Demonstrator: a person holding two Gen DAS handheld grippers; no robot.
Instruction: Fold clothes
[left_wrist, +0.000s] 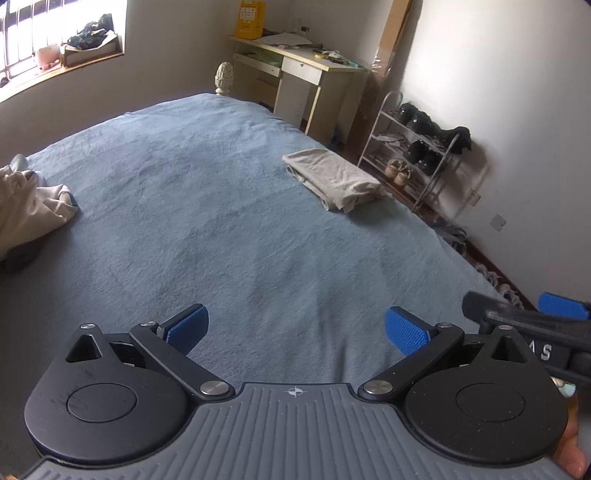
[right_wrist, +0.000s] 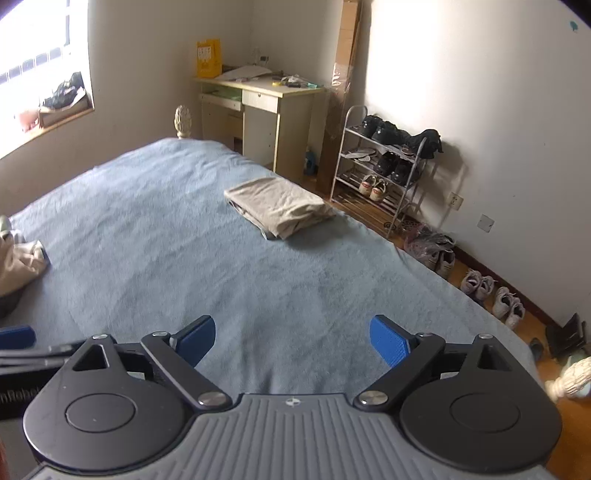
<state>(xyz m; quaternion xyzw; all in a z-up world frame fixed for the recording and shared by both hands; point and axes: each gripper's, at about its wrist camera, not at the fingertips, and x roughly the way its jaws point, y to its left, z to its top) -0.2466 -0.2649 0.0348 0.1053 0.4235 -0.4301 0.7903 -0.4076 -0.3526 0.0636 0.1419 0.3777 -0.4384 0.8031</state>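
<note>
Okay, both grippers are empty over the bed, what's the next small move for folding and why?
Probably swing the left gripper toward the crumpled cream garment at the bed's left edge. Both it and the right gripper are open and hold nothing, the beige piece already lies folded, and the heap looks unfolded.

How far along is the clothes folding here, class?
Done: one beige folded cloth garment lies flat near the right edge of the blue blanket-covered bed. In hand: nothing; the left hand-held gripper and right hand-held gripper are both open and empty. Left: the crumpled cream clothes heap at the bed's left.
</note>
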